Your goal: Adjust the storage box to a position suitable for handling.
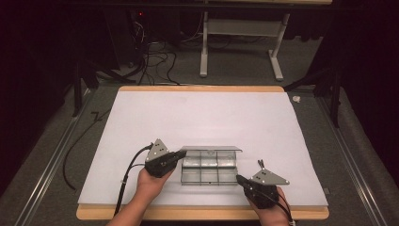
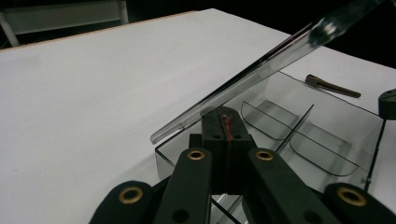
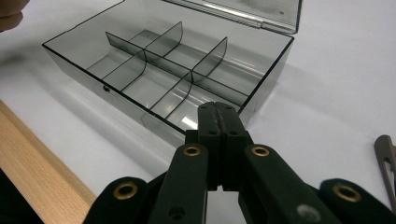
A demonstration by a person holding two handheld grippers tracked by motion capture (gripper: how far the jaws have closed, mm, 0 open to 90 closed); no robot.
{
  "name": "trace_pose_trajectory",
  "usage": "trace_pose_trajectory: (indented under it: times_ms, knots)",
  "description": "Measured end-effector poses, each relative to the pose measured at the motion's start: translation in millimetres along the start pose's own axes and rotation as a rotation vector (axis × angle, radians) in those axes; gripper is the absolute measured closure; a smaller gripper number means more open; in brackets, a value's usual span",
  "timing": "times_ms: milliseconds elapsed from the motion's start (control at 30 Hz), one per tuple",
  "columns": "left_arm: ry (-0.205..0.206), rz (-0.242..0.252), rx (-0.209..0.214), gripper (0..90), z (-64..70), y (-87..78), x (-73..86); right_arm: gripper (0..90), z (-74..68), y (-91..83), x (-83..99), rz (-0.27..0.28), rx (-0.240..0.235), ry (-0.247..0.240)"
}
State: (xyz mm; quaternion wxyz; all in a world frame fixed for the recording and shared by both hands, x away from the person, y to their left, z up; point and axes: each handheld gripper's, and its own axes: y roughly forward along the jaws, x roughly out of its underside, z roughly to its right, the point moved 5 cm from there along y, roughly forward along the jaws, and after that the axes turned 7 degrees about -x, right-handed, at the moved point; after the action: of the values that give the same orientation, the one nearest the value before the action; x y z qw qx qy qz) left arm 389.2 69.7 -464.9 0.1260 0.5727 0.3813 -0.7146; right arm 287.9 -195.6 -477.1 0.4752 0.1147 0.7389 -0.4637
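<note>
Clear divided box (image 1: 209, 168) sits lower middle of the desk (image 1: 197, 117), lid (image 1: 211, 149) up. Left gripper (image 1: 180, 154) at its left edge, right gripper (image 1: 240, 179) at its lower-right corner, both jaws pressed together, gripping nothing.

The room is dark — the walls are lost in black. A wooden table (image 1: 202, 88) carries a large white sheet (image 1: 202, 117) that covers nearly all of its top. Around it lies grey carpet floor (image 1: 42, 155). Behind the table stands a white metal frame (image 1: 240, 42) with two feet, and beside it black cables (image 1: 155, 61) lie tangled on the floor — a small red light (image 1: 139, 14) glows above them.
</note>
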Motion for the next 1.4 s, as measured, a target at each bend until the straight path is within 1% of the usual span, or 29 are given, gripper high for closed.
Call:
trace_pose_trajectory:
  times_ms: [233,600,1400]
  knots:
    - [0.002,-0.006,-0.008,89.9,-2.6,8.3,-1.0,90.0,-0.7,0.2,0.1,-0.002,0.0,0.001]
    - [-0.007,-0.005,-0.027,89.9,-5.7,17.9,-0.8,90.0,-1.9,0.6,0.1,-0.002,-0.004,-0.002]
    - [0.018,-0.012,-0.065,89.9,-8.4,35.6,1.8,90.0,-2.0,0.5,0.7,-0.001,-0.005,-0.008]
